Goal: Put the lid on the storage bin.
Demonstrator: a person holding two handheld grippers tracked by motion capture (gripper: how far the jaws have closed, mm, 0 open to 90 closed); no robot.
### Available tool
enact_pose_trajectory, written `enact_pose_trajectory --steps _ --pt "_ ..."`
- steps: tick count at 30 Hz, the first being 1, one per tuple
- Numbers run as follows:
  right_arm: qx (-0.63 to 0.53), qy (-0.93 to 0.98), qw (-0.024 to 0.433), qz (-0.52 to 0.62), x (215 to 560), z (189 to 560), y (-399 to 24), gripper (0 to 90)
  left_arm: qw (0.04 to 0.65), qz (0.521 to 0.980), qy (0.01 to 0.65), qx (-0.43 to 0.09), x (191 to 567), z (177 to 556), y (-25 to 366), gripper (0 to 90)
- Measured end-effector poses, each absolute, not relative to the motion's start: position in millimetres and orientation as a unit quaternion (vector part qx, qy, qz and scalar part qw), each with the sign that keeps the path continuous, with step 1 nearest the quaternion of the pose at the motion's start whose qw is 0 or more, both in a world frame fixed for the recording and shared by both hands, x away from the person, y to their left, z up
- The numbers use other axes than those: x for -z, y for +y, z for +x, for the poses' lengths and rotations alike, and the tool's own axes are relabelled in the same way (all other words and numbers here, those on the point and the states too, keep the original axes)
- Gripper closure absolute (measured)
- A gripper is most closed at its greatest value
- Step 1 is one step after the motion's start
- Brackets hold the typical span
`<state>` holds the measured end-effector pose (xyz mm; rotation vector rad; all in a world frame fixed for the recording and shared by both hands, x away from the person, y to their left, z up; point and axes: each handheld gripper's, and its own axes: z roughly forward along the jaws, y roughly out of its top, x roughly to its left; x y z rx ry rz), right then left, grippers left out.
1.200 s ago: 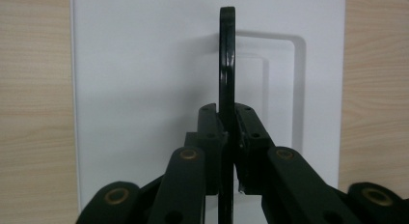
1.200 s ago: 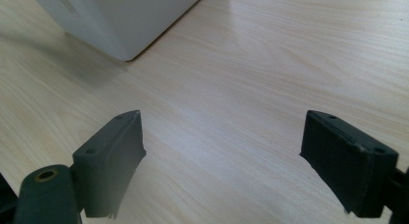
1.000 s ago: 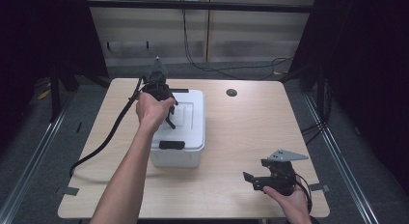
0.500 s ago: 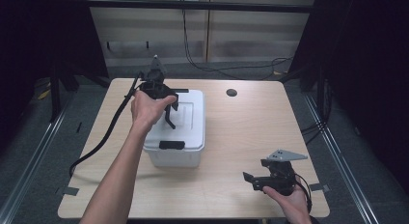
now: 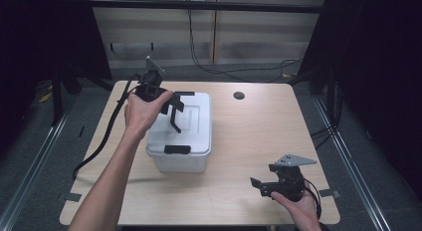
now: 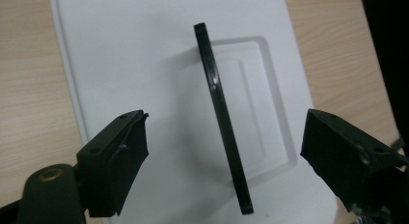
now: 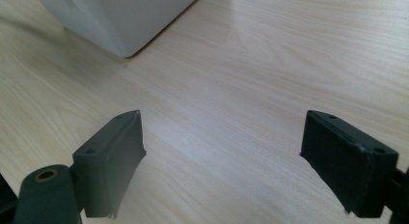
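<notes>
Risk sits at the black handle (image 6: 223,122), standing upright on the white lidded box (image 5: 191,141) left of centre on the surface (image 5: 259,136): the left hand-held gripper (image 5: 172,109), jaws just spread around it without pinching, could snag it. The right hand-held gripper (image 5: 266,183) rests spread, near right.

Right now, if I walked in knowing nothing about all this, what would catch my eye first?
Probably the white lidded box on the left half of the wooden table, with its black handle standing up from the lid. The left gripper hangs just above it, its jaws having just opened wide, the handle between them but untouched. Near the table's front right corner, the right gripper sits open over bare wood.
</notes>
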<state>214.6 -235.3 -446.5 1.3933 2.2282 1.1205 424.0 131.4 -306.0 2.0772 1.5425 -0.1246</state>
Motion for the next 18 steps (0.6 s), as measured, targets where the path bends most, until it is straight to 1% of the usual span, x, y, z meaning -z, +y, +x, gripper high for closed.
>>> enact_pose_trajectory --steps 5,7,9,15,18 --pt "-0.388 0.773 0.144 0.481 447 214 -235 14.3 0.282 0.794 0.538 0.008 303 416 136 16.6" --pt "-0.388 0.772 0.143 0.483 447 215 -235 14.2 0.308 0.811 0.497 -0.012 300 410 138 16.6" --pt "-0.388 0.772 0.143 0.483 447 215 -235 14.2 0.321 0.828 0.460 -0.003 299 407 139 16.2" --pt "-0.388 0.772 0.144 0.482 446 215 -235 14.2 0.319 0.833 0.450 -0.031 296 397 142 16.5" --pt "-0.388 0.772 0.143 0.484 447 215 -235 14.2 0.328 0.839 0.433 -0.036 299 392 148 16.9"
